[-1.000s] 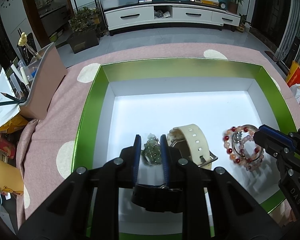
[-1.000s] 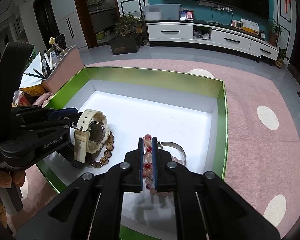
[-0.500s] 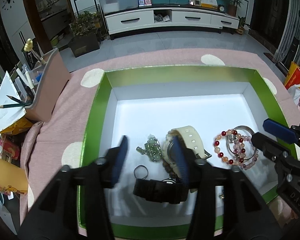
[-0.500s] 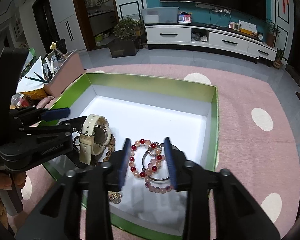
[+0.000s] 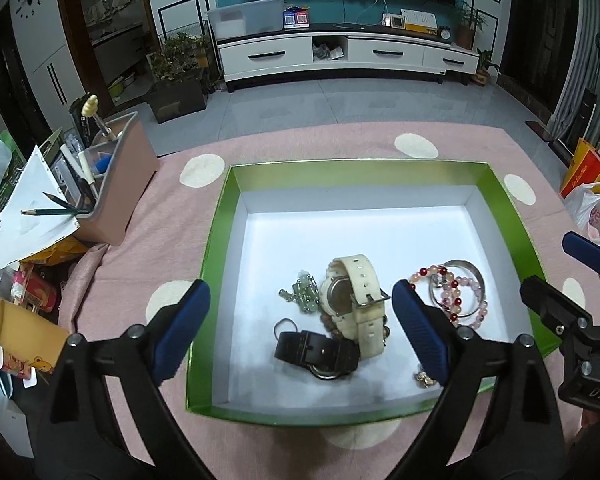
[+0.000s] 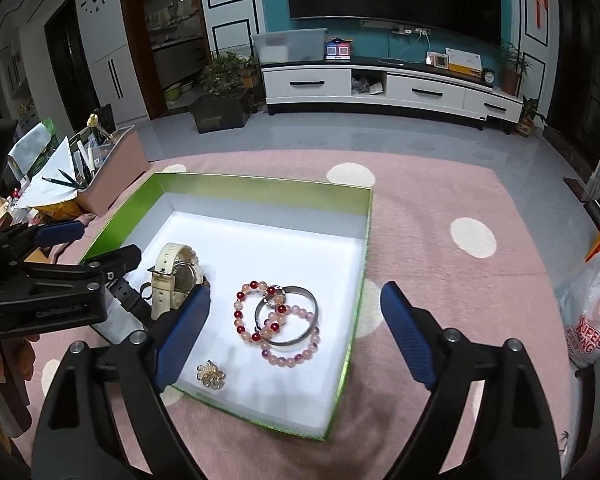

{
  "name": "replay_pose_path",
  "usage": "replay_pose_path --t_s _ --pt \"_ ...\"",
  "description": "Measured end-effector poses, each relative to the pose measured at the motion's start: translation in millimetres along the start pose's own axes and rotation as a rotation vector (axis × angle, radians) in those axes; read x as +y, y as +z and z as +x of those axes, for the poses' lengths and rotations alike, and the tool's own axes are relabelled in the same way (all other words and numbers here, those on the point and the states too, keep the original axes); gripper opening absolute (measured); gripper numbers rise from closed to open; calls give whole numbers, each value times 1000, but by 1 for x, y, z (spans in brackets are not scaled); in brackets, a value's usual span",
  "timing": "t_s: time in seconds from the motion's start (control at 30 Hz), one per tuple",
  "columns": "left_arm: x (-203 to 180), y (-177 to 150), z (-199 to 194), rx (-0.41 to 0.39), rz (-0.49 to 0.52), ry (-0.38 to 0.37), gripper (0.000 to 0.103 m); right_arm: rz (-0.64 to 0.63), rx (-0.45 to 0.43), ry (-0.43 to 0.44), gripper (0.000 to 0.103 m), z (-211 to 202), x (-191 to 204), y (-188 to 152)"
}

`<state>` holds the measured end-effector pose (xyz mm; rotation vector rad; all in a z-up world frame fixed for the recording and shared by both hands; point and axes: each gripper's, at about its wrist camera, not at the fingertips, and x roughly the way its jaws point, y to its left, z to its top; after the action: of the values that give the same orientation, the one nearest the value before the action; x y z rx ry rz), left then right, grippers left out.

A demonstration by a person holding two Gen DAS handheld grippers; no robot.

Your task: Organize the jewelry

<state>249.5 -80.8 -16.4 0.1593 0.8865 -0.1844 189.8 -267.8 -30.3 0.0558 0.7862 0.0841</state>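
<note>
A green box (image 5: 356, 170) with a white floor holds the jewelry. In it lie a cream watch (image 5: 354, 300), a black watch (image 5: 320, 354), a green bead piece (image 5: 302, 294), red and pink bead bracelets (image 6: 276, 320) with a silver bangle (image 6: 300, 292), and a small gold cluster (image 6: 211, 376). My left gripper (image 5: 300, 332) hovers above the watches. Its jaws are opening wide and nothing is pressed between them. My right gripper (image 6: 294, 336) hangs over the bracelets. Its jaws are opening too, clear of the beads. Each gripper shows at the edge of the other's view.
The box (image 6: 260, 186) rests on a pink polka-dot cloth (image 6: 440, 240). A pink organiser with pens and papers (image 5: 116, 184) stands to the left, with a yellow can (image 5: 16, 328) nearer. A plastic bag (image 6: 592, 320) sits at the right.
Both grippers went from shut to wide open and lifted away. The left let go of the green beads and the right let go of the bracelets, which now lie in the box.
</note>
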Motion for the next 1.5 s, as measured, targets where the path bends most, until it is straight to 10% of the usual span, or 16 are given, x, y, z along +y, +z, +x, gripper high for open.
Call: replay_pose_path --t_s 1.5 --pt "7 0 -42 34 -61 76 101 -3 42 -56 102 -27 14 7"
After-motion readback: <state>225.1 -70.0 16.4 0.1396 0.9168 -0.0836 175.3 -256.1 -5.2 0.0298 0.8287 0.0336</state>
